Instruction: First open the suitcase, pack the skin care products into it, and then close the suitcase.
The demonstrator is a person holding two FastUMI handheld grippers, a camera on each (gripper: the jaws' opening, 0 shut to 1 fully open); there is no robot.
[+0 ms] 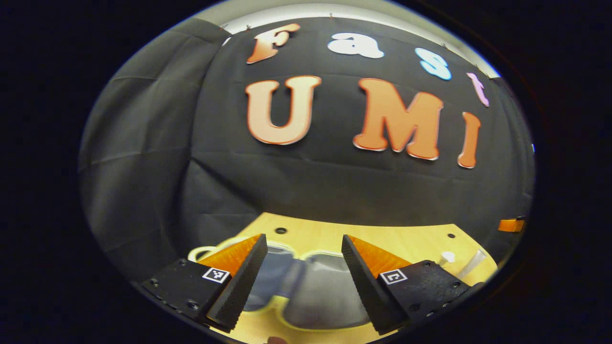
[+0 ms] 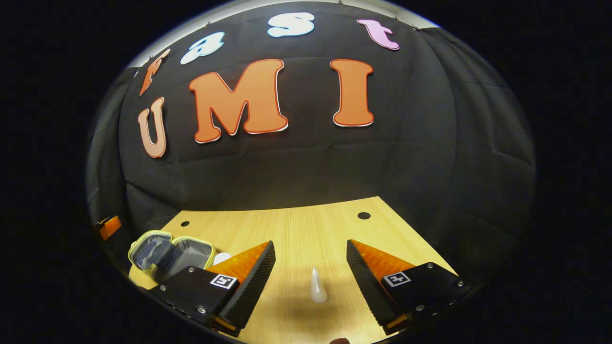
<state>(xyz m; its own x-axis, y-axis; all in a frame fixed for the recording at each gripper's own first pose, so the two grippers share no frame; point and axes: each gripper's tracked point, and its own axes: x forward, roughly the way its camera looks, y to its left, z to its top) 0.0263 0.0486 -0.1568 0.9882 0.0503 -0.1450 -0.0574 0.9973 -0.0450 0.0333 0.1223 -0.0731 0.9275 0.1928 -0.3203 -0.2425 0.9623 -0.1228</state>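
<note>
Above a pale yellow wooden table point(image 1: 406, 239) with small dark round holes, in front of the booth's black cloth wall: left gripper point(image 1: 304, 270) spread wide, jaws well apart and clamping nothing, hanging over a small soft suitcase with a pale yellow-green rim and grey lining point(image 1: 315, 286), lid thrown back, both grey halves lying flat between the two fingers, no contact to be made out. To its right on the tabletop, a small white cap-like item point(image 1: 447, 258) and a slim clear tube point(image 1: 471, 264), near each other, details too small to tell. At the far right edge, an orange block point(image 1: 510, 224), its nature unclear. In the right gripper view, right gripper point(image 2: 311, 270) likewise gaping wide and empty, poised over bare wood, a small white tapered skin care tube point(image 2: 317, 286) lying on the table between its fingers, touched by neither. Off to the left of that view, the same open suitcase point(image 2: 172, 253) resting on the table edge, a rounded white item point(image 2: 221, 258) just beside it, partly hidden behind the gripper's finger. Further left, an orange block point(image 2: 110, 227) against the cloth.
</note>
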